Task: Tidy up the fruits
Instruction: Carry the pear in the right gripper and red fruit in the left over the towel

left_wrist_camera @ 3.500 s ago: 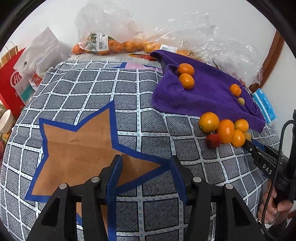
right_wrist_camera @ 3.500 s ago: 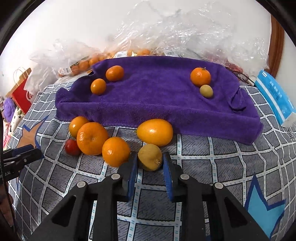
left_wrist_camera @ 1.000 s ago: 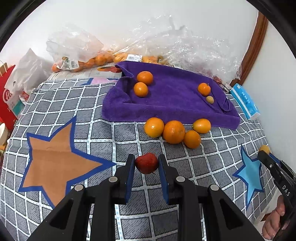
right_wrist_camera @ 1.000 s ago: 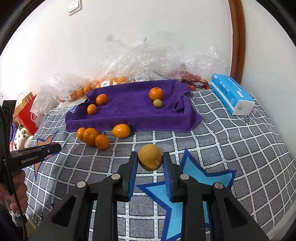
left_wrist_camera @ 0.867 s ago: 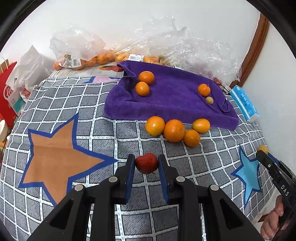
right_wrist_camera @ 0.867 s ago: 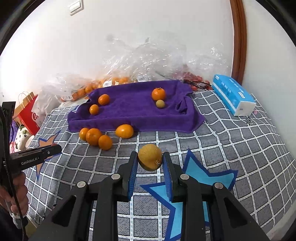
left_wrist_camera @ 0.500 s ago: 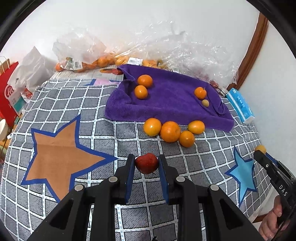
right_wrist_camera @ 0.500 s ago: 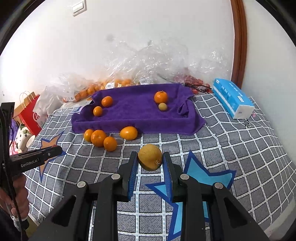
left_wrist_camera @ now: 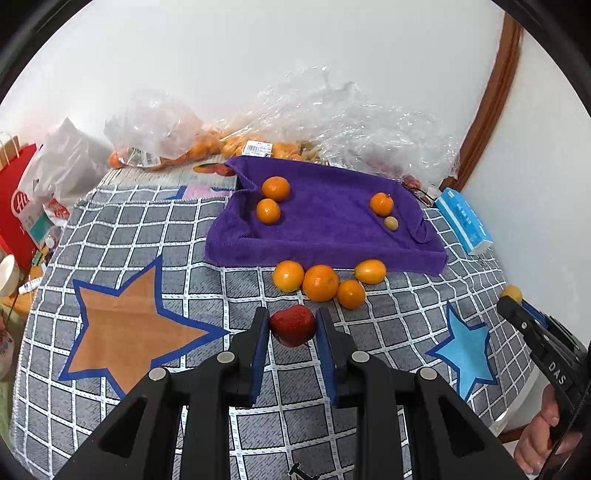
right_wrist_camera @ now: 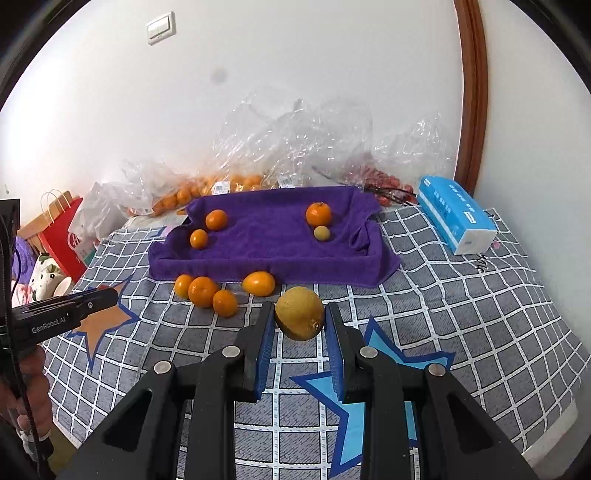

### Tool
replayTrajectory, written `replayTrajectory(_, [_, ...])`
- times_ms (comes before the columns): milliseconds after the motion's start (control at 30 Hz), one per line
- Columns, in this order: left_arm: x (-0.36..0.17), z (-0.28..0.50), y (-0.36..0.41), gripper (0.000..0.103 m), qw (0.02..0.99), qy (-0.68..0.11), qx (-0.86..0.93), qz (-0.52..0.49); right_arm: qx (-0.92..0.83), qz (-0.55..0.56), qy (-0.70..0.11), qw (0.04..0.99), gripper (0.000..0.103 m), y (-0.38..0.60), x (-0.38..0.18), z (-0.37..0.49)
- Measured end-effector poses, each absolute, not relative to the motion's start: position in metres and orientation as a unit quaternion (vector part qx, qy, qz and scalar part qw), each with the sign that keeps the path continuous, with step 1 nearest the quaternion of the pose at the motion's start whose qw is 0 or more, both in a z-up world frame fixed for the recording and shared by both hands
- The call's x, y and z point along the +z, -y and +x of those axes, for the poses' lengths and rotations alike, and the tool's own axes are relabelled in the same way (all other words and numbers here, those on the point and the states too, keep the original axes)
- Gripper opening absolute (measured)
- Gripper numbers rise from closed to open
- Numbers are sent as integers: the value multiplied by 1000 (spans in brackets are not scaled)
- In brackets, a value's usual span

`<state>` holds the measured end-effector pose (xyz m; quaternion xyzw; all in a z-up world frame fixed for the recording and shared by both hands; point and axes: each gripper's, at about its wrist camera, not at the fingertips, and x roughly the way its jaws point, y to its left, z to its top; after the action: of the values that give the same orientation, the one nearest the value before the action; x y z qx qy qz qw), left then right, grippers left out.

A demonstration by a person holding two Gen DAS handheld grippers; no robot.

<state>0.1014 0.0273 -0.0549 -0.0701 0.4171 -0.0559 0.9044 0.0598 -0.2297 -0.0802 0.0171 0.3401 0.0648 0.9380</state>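
Both grippers raised farther back from purple towel (left_wrist_camera: 325,221). Left gripper (left_wrist_camera: 291,328) clamps red fruit (left_wrist_camera: 292,325); right gripper (right_wrist_camera: 300,321) clamps yellow fruit (right_wrist_camera: 300,313) above checked cloth (right_wrist_camera: 461,314). Right view alone shows wall switch (right_wrist_camera: 160,27).

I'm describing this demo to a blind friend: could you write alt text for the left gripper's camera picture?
The left gripper clamps a small red fruit above a grey checked cloth with star patterns. Beyond it, four orange citrus fruits sit beside a purple towel holding four more fruits. The right gripper enters at the right edge with a yellow fruit.
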Motion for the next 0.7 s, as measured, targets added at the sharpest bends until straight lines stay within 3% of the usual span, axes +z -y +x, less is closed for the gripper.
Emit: replayTrajectory(700, [-9,104,-25,24,920,-379,-72,-64,60,10,-318,946,27,228,-45,72])
